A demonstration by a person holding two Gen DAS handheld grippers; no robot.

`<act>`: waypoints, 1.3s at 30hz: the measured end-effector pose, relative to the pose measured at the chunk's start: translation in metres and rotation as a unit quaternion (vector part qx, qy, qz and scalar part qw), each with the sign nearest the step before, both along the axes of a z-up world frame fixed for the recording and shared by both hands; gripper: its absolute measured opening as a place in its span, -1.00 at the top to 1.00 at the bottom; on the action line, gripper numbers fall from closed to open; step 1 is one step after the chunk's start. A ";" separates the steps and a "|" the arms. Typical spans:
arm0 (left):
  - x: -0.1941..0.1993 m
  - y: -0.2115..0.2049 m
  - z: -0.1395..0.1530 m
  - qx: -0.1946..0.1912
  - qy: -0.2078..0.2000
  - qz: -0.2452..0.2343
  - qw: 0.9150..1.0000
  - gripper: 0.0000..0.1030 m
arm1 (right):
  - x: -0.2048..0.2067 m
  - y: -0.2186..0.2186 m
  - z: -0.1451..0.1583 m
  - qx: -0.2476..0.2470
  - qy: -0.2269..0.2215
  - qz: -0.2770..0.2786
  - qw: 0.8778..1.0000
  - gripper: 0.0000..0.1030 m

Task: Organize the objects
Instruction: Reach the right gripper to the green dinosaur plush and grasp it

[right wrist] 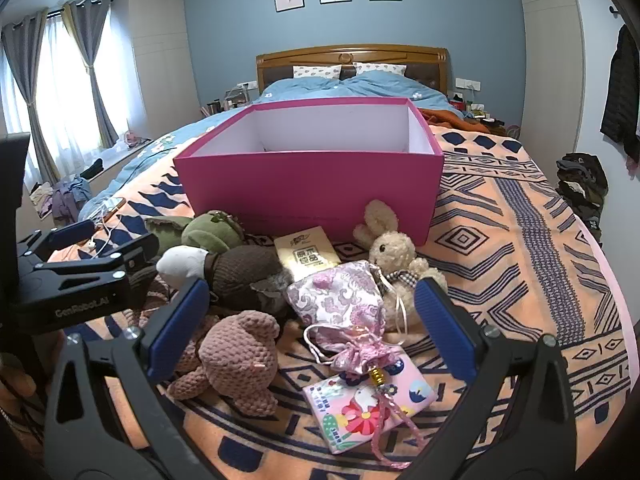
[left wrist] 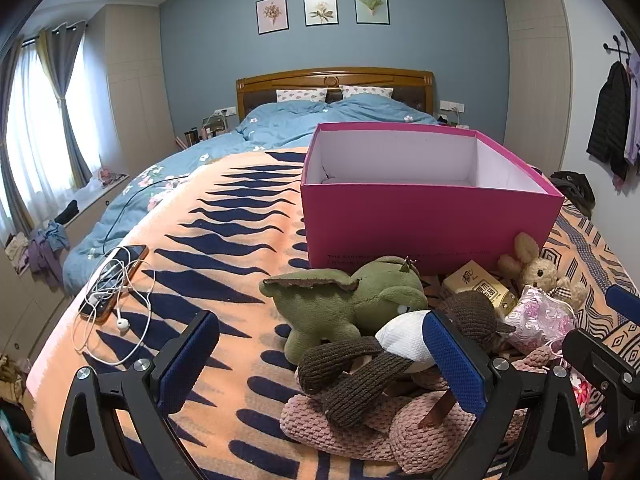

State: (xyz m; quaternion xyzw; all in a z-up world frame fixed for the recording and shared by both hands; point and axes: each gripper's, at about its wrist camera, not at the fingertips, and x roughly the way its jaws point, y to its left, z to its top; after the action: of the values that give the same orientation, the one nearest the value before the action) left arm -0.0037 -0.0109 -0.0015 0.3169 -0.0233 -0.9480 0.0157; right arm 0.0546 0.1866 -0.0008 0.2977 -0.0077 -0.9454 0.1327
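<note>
Both tongs are standing wide open with nothing pinched between their blue pads. Left tongs (left wrist: 320,352) are hovering over the near end of the bed's orange patterned blanket (left wrist: 224,248), just above a pile of soft toys: a green plush (left wrist: 344,300), a brown knitted toy with a white end (left wrist: 360,364) and a pink crocheted toy (left wrist: 360,428). Right tongs (right wrist: 310,320) are hanging above a pink brocade pouch (right wrist: 340,300) and a flat floral packet (right wrist: 368,404). A cream rabbit (right wrist: 390,248) and a small gold box (right wrist: 306,254) are lying just in front of the open pink box (right wrist: 308,184), which is sitting on the blanket behind them. A phone with white earphones (left wrist: 112,280) is lying to the left, well apart.
</note>
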 end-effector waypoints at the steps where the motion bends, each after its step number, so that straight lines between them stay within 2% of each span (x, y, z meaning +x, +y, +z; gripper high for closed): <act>1: 0.000 0.000 0.000 0.000 0.000 0.000 1.000 -1.00 | 0.000 0.000 0.000 0.000 0.000 0.001 1.000 -1.00; 7: -0.002 -0.003 -0.003 0.005 -0.005 -0.002 1.000 -1.00 | 0.000 -0.003 0.001 0.000 0.001 0.012 1.000 -1.00; 12: -0.009 -0.018 -0.008 0.026 -0.025 -0.013 0.999 -1.00 | -0.003 -0.006 0.002 0.004 -0.001 0.028 1.000 -0.96; 15: -0.018 -0.034 -0.011 0.051 -0.043 -0.023 0.997 -1.00 | -0.009 -0.009 0.001 -0.001 -0.014 0.047 0.999 -0.86; 19: -0.031 -0.054 -0.015 0.080 -0.066 -0.037 0.994 -1.00 | -0.023 -0.015 -0.002 -0.004 -0.036 0.075 0.997 -0.61; 26: -0.056 -0.065 -0.022 0.086 -0.095 -0.066 0.990 -0.99 | -0.062 -0.025 -0.015 -0.039 -0.106 0.118 0.987 -0.17; 29: -0.068 -0.064 -0.023 0.080 -0.107 -0.081 0.988 -0.95 | -0.077 -0.032 -0.015 -0.046 -0.119 0.125 0.984 -0.13; 34: -0.093 -0.057 -0.031 0.070 -0.146 -0.114 0.980 -0.73 | -0.104 -0.046 -0.014 -0.060 -0.143 0.147 0.977 -0.09; 36: -0.104 -0.056 -0.036 0.080 -0.169 -0.132 0.973 -0.69 | -0.113 -0.055 -0.014 -0.061 -0.154 0.157 0.974 -0.09; 39: -0.110 -0.056 -0.037 0.089 -0.178 -0.151 0.968 -0.66 | -0.126 -0.067 -0.017 -0.061 -0.171 0.171 0.968 -0.08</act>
State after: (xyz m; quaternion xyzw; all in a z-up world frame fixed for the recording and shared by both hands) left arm -0.1138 -0.0668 -0.0384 0.4734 0.0111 -0.8662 -0.1599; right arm -0.0711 0.1191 -0.0174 0.4429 -0.0367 -0.8415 0.3071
